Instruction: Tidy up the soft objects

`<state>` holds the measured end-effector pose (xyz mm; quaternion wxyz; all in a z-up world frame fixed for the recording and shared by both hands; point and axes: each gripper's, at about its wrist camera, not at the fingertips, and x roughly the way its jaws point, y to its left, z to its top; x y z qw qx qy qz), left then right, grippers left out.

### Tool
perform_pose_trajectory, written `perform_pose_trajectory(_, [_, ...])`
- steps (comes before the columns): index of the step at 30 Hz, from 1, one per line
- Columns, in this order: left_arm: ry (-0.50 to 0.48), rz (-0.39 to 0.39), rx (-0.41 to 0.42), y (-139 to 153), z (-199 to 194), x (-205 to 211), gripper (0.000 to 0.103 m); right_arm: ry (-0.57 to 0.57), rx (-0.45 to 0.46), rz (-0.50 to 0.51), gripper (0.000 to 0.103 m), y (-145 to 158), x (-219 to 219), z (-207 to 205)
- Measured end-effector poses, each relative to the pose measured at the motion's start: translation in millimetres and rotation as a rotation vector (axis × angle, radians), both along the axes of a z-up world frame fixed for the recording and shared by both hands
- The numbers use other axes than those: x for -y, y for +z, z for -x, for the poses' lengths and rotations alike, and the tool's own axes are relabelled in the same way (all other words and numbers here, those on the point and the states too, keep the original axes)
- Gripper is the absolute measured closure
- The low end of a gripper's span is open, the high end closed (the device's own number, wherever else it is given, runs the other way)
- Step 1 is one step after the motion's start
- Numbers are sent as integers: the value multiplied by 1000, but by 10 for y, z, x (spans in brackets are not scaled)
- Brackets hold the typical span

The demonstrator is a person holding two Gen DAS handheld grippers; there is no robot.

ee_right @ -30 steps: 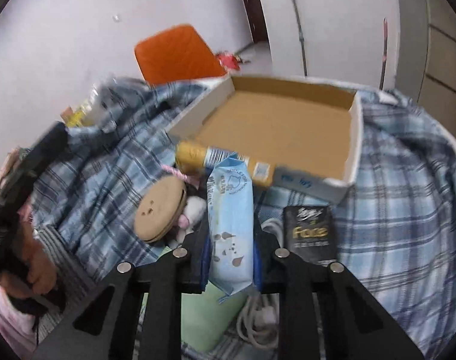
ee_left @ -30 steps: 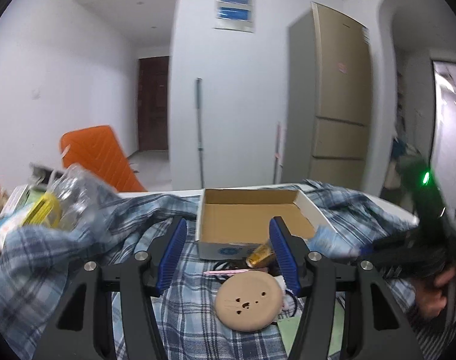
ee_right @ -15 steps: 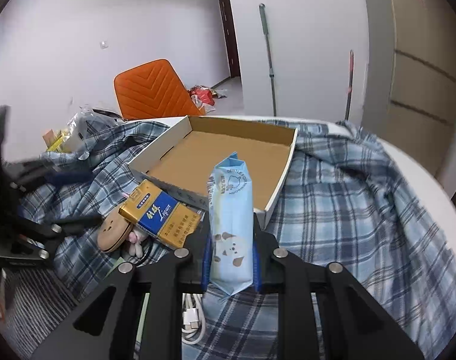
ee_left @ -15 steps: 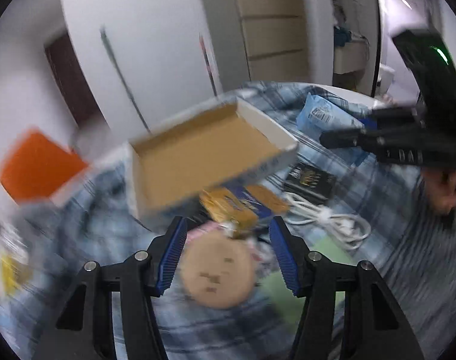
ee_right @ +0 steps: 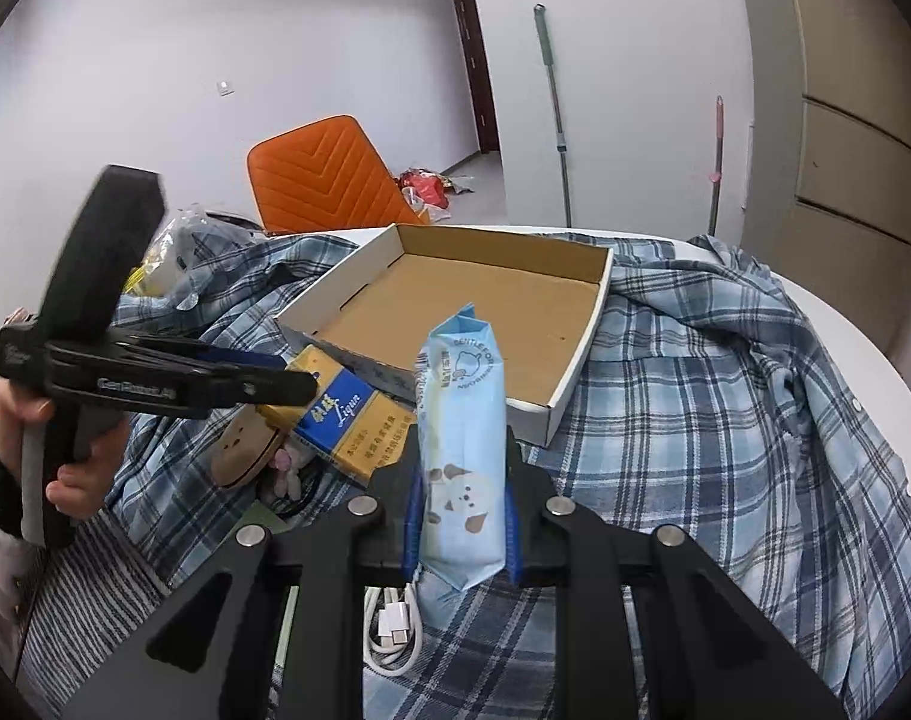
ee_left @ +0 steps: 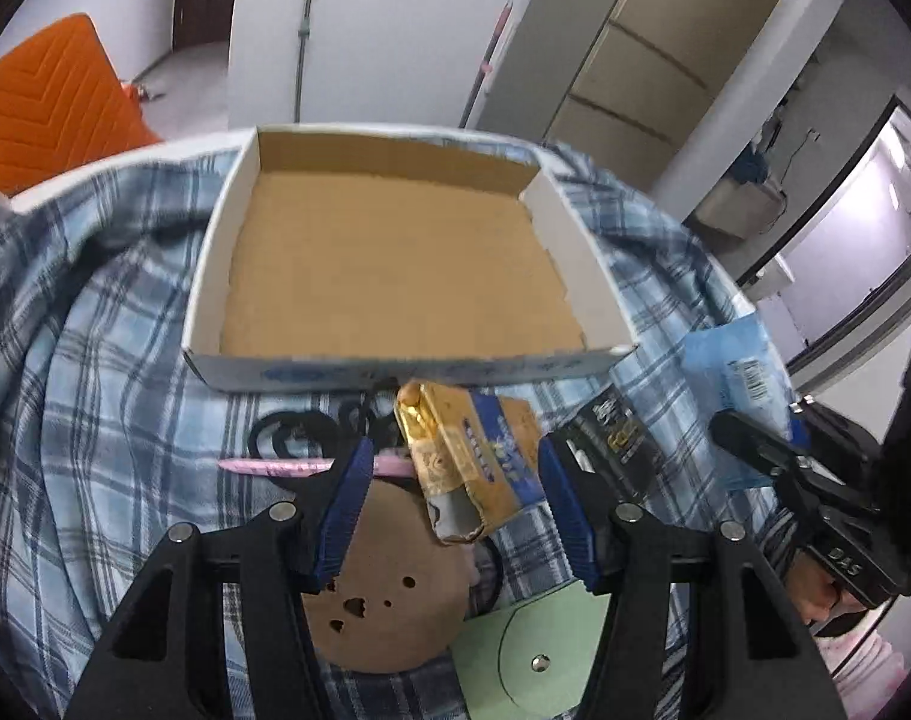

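My right gripper [ee_right: 461,498] is shut on a light-blue tissue pack [ee_right: 461,420] and holds it upright above the plaid shirt [ee_right: 725,390], in front of the shallow cardboard box [ee_right: 569,390]. My left gripper [ee_left: 455,480] points steeply down, jaws open. A gold and blue soft pack [ee_left: 467,456] lies between its fingers, near the right pad, not squeezed. Under it sits a round brown plush [ee_left: 389,600]. The box [ee_left: 395,360] lies just beyond, with nothing inside. In the right wrist view the left gripper [ee_right: 287,375] hovers over the same gold pack [ee_right: 347,420].
A black pack [ee_left: 617,444], black hair ties [ee_left: 287,432], a pink stick [ee_left: 275,467] and a green card [ee_left: 533,654] lie around the plush. A white cable [ee_right: 395,630] sits under the right gripper. An orange chair [ee_right: 323,180] stands behind the table.
The left gripper has tipped downward and moved in over the gold pack, which now lies between its fingers. The right gripper lifted the blue pack, then held still.
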<state>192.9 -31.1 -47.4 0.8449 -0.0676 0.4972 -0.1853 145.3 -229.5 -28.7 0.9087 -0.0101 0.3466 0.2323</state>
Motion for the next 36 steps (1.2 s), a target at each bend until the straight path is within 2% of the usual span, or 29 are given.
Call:
perform_pose_trajectory(3, [-4,0,3,-41,1,45,44,13,7,6,83,5,-28,28])
perform_pose_trajectory(4, [-1,4,7,-44,-7,59,64,14,7,7,83,2,-30,30])
perform_pose_trajectory(5, [-7,14,12,-33,2,74,77,15,6,8,83,-4,-32,30])
perform_pose_trajectory(6, [-12,17,24,-10,6,89,78,14,2,8,83,-10,-32,26])
perform_pose_trajectory(7, [-15,8,43,20,21,112,85,13,-2,7,83,-18,-27,15])
perform_pose_trajectory(10, [-52,-44,143,172,126,224,92,3,-7,8,83,-30,-13,0])
perform_pose_trajectory(15, [-72,-150,325,446,434,399,93,-24,7,18,83,-27,23,-18])
perform_pose_trajectory(19, [-54,-178,472,625,656,440,94,-32,18,10,83,-9,47,-8])
perform_pose_trajectory(24, [-2,-180,664,859,800,424,94,-48,128,11,83,203,59,105])
perform_pose_trajectory(27, [50,-181,729,915,704,394,94,-35,158,27,83,404,2,93])
perform_pose_trajectory(31, [85,-197,743,941,438,365,94,-60,204,94,83,653,-126,-66])
perform_pose_trajectory(34, [116,-216,778,892,235,325,93,-93,190,95,83,739,-234,-350])
perform_pose_trajectory(36, [121,-204,770,819,103,272,93,-109,163,88,83,716,-306,-581])
